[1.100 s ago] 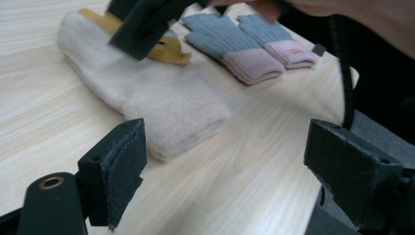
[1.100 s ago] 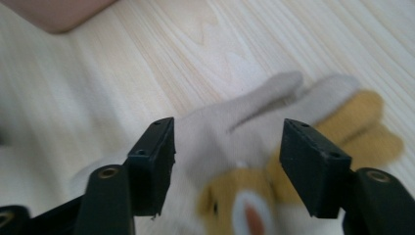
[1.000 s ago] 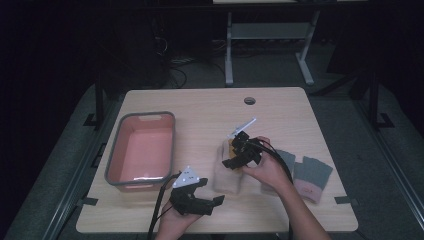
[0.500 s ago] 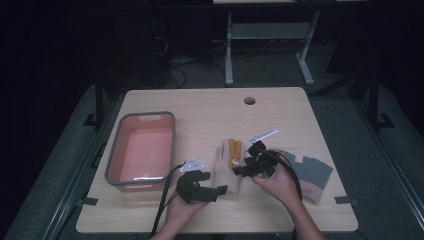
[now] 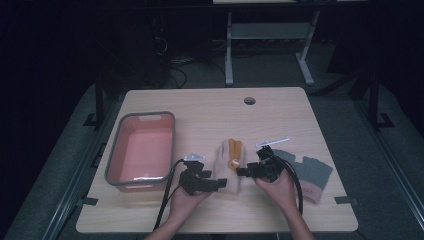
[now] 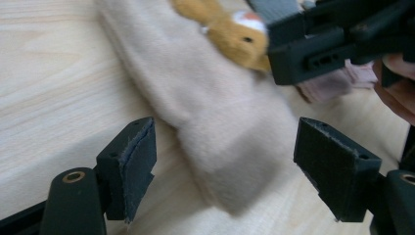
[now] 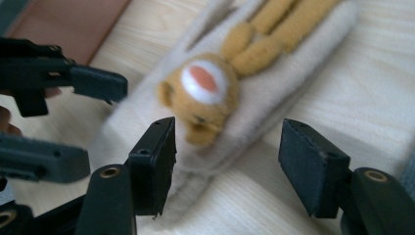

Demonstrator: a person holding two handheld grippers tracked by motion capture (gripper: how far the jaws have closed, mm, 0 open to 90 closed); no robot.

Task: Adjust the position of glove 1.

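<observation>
A beige plush sock (image 5: 227, 167) with an orange bear figure (image 7: 205, 93) lies flat on the wooden table, near the front middle. My left gripper (image 5: 220, 183) sits low at its near left end. Its jaws have just been closing, and the sock's end (image 6: 230, 147) lies between the pads without touching them. My right gripper (image 5: 242, 171) reaches in from the right. Its jaws have also just been closing and straddle the bear's head, apart from it. Both grippers are open, with their tips close together over the sock.
A pink tray (image 5: 142, 116) with a grey rim stands at the left. Grey socks (image 5: 310, 172) lie to the right, behind my right hand. A thin white strip (image 5: 272, 142) lies beyond them. The table has a cable hole (image 5: 249, 100) near its far edge.
Both hands have come down and inward to the beige sock. The left gripper moved right to its near end, and the right gripper sank from above it to its right side.
</observation>
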